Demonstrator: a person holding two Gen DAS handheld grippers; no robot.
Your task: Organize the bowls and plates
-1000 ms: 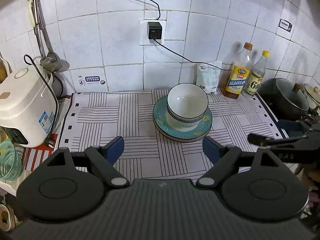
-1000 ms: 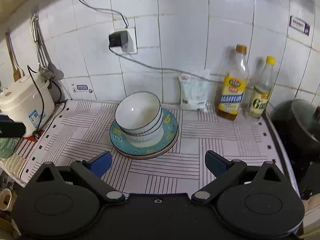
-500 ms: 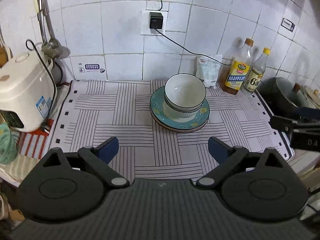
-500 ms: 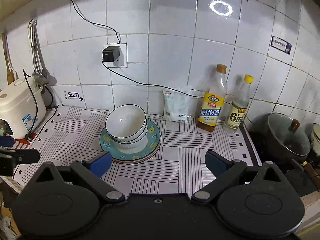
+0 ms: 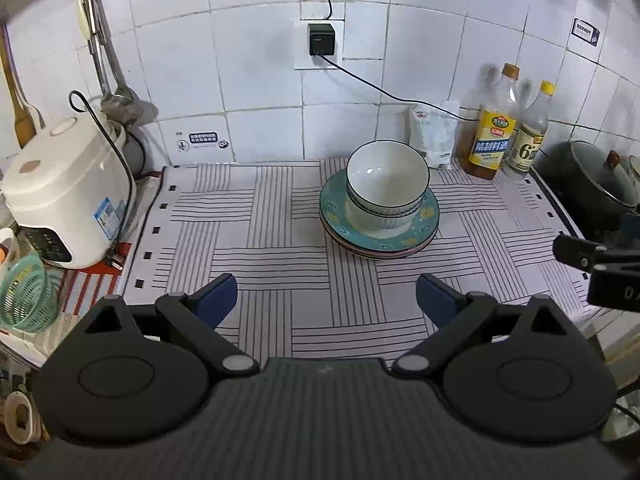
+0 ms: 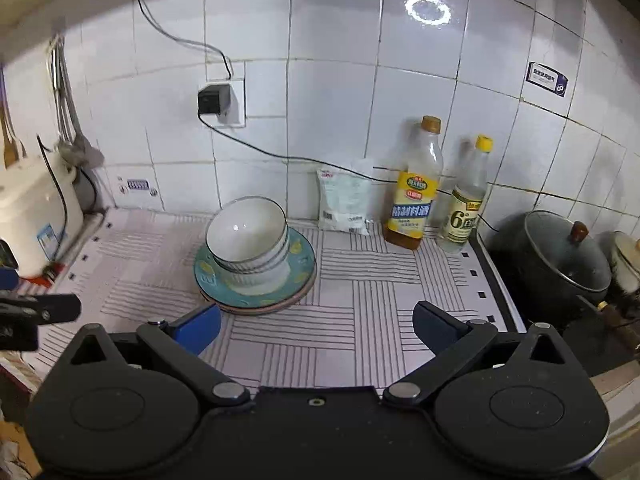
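Note:
White bowls with dark rims (image 5: pixel 386 184) are stacked on a teal plate (image 5: pixel 424 224) that lies on a pinkish plate, on the striped mat. The stack also shows in the right wrist view, bowls (image 6: pixel 248 240) on the teal plate (image 6: pixel 300 276). My left gripper (image 5: pixel 326 300) is open and empty, held above the mat's near edge, well short of the stack. My right gripper (image 6: pixel 316 324) is open and empty, also back from the stack, to its right.
A white rice cooker (image 5: pixel 64 200) stands at the left, with a green basket (image 5: pixel 24 300) below it. Two bottles (image 5: pixel 494 140) and a white bag (image 5: pixel 434 136) stand by the tiled wall. A dark lidded pot (image 5: pixel 592 184) sits at the right.
Both grippers have drawn back and up from the stack, so the bowls and plates look smaller. Both stay open and empty. The stack has not moved.

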